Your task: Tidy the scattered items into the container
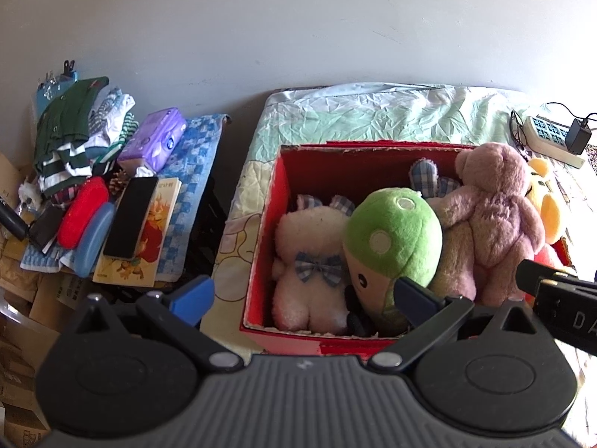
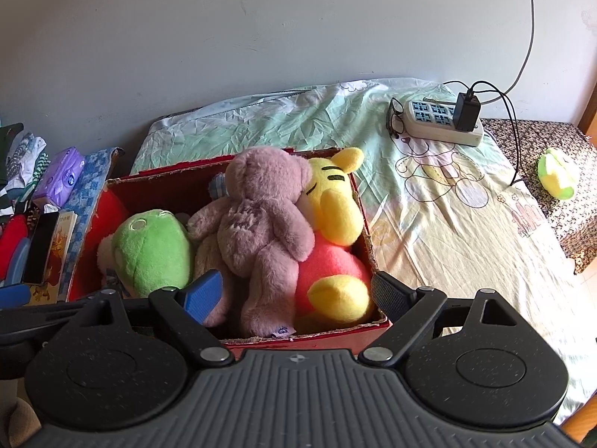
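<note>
left wrist view: the left gripper (image 1: 304, 295) hangs over the near rim of the red cardboard box (image 1: 261, 231), fingers spread wide with nothing between them. inside the box lie a white plush with a plaid bow (image 1: 309, 261), a green mushroom plush (image 1: 391, 239) and a pink teddy bear (image 1: 492, 209). from the right wrist, the right gripper (image 2: 296, 295) is likewise spread and empty above the box, where a yellow bear plush (image 2: 335, 201) leans against the teddy. a small green plush (image 2: 556, 177) lies well apart on the patterned bedding to the right.
</note>
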A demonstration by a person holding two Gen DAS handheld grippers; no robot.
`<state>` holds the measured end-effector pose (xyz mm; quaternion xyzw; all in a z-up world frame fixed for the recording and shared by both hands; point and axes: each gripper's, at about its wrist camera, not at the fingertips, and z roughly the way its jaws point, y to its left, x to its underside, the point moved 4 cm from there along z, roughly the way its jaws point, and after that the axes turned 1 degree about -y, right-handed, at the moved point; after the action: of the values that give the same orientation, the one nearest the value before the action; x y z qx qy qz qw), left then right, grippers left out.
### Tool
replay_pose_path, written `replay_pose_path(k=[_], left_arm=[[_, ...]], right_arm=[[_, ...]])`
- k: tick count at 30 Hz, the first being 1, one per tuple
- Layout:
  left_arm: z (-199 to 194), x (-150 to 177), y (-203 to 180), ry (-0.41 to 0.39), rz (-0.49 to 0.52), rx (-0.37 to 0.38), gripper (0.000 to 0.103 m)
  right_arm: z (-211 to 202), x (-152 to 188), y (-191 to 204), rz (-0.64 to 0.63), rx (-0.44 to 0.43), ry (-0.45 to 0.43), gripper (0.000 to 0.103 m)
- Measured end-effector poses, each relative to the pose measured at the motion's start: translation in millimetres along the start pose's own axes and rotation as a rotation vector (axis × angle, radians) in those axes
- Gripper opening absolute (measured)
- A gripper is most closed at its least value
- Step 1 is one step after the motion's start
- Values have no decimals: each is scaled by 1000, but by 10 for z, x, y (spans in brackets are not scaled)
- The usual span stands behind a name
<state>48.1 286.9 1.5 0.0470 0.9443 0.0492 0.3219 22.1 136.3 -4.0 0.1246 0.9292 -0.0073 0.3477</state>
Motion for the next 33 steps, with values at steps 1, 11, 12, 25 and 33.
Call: replay_pose_path(k=[1, 11, 12, 25, 33], left_arm=[[8, -7, -23, 1, 3, 3, 102], [78, -68, -216, 8, 31, 57, 102], [83, -74, -232, 8, 32, 62, 102], [158, -127, -226, 16, 15, 77, 102], [206, -121, -104, 28, -23, 85, 102]], right_arm=[[4, -11, -22, 0, 10, -2, 89], [34, -42, -214, 32, 54, -10, 89], [35, -45, -220, 34, 53, -10, 89], [80, -92, -143, 31, 35, -12, 89], [117, -84, -2, -9, 23, -6, 89]])
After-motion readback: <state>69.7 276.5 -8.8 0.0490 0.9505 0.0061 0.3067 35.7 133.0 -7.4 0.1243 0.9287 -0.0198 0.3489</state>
